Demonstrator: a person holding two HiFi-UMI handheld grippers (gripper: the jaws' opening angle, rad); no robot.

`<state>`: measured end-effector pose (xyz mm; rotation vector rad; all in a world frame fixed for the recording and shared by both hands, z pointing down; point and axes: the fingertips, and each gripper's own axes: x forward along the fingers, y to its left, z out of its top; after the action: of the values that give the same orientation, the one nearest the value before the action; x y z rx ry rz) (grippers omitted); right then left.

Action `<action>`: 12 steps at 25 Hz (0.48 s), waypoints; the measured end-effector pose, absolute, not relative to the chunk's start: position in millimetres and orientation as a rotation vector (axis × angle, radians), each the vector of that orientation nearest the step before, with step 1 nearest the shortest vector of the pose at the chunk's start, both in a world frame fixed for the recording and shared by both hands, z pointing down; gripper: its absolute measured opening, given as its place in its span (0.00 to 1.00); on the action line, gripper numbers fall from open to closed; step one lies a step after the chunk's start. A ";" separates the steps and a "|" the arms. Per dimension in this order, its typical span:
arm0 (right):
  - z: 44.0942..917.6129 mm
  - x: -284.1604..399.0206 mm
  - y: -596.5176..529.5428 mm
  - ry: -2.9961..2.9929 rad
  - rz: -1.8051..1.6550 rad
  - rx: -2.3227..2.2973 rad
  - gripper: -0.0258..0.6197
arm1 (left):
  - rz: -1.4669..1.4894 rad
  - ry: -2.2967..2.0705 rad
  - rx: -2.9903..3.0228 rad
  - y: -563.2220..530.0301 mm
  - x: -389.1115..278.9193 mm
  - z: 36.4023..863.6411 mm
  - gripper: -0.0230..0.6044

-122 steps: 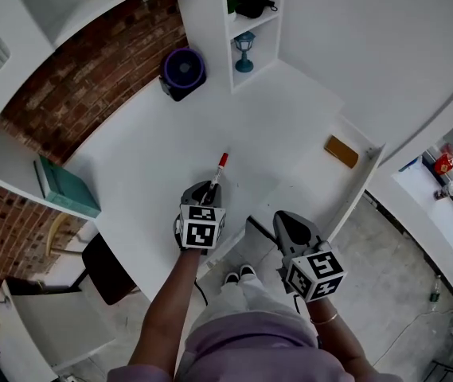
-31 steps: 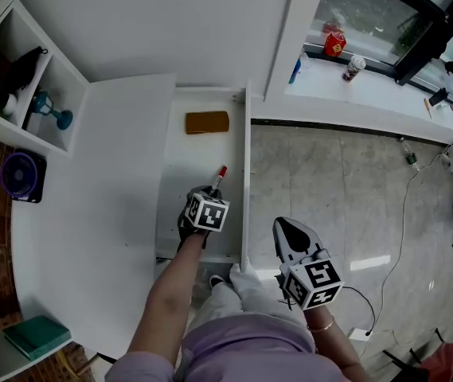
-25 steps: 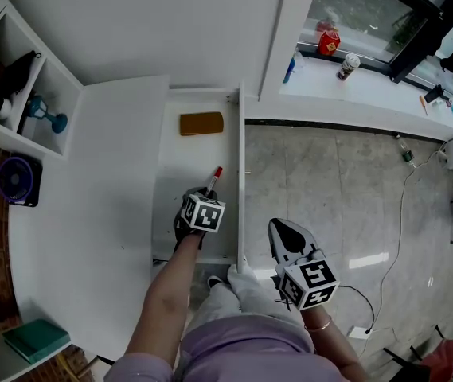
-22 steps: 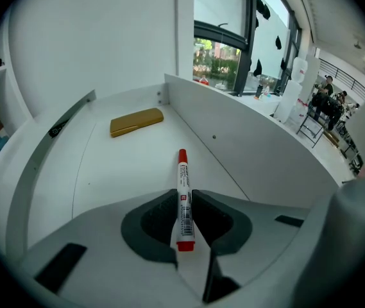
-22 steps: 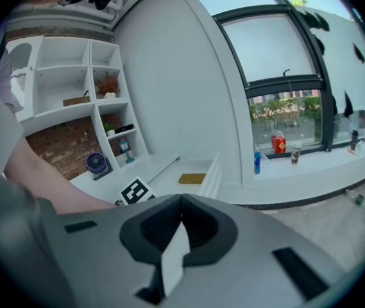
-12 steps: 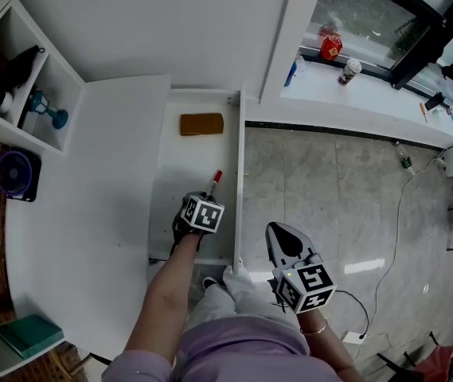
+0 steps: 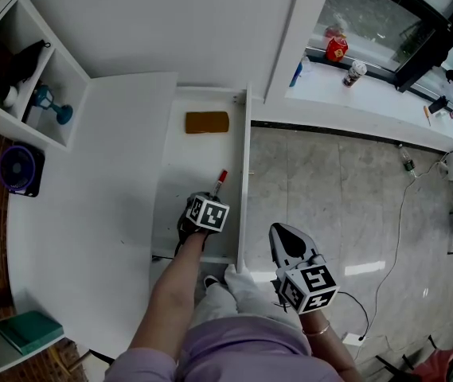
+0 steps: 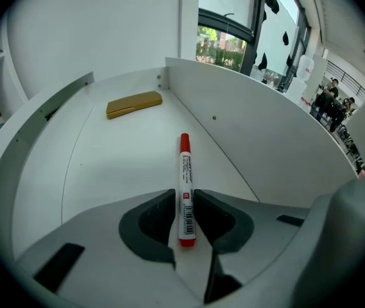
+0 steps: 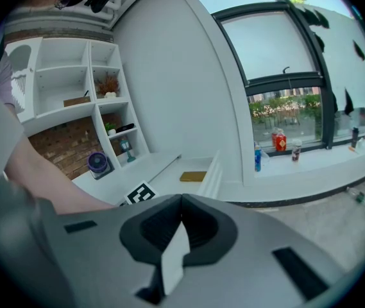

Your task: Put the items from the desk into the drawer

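Left gripper (image 8: pixel 183 196): jaws have just been opening and stand slightly apart, pads not clamping. The red-capped marker (image 8: pixel 184 178) lies between them on the floor of the open drawer (image 8: pixel 105 165), cap pointing away. A flat brown item (image 8: pixel 134 104) rests near the drawer's far end. Right gripper (image 9: pixel 182 201): jaws pressed together, empty, held outside the drawer.

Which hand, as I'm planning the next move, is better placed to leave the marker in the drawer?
Left. The left gripper is inside the drawer with the red marker between its jaws, which have just been opening. The right gripper is shut, outside it above the floor.
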<state>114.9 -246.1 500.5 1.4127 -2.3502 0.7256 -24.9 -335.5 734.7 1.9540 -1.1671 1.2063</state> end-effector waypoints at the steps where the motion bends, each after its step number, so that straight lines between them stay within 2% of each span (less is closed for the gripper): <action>1: 500.4 114.6 -245.7 -2.350 0.726 1.412 0.05 | 1.204 -1.169 1.954 -335.7 -25.7 734.4 0.19; 12: 499.8 100.8 -242.6 -2.386 0.738 1.365 0.05 | 0.988 -1.237 2.033 -341.6 -28.2 689.8 0.24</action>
<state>100.8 -242.6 499.8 1.3647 -2.3860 0.7383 -28.2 -341.6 689.8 2.0333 -1.2374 0.9883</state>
